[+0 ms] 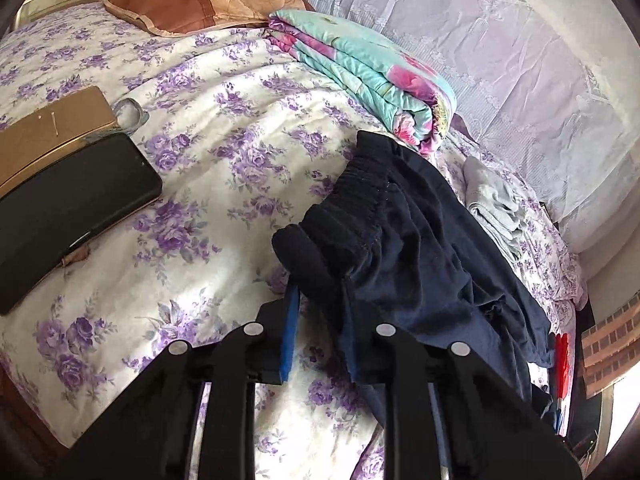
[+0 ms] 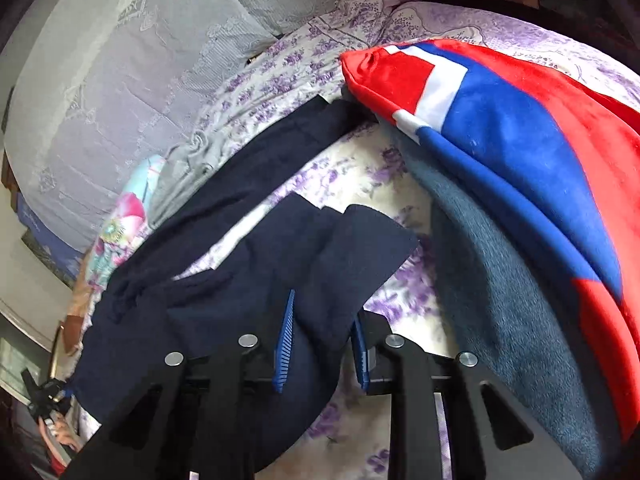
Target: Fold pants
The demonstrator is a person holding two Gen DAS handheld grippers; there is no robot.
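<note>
Dark navy pants lie on a bed with a purple-flowered sheet. My left gripper is shut on the bunched elastic waistband, which bulges up between the blue pads. In the right wrist view the same pants stretch across the bed, and my right gripper is shut on the cuff end of a leg, which fans out past the fingers. The other gripper shows small at the lower left edge, at the pants' far end.
A black phone and a brown box lie at left. A folded floral quilt, a brown pillow and folded grey cloth lie beyond. A red, white and blue blanket over teal fleece lies right. A lace curtain hangs behind the bed.
</note>
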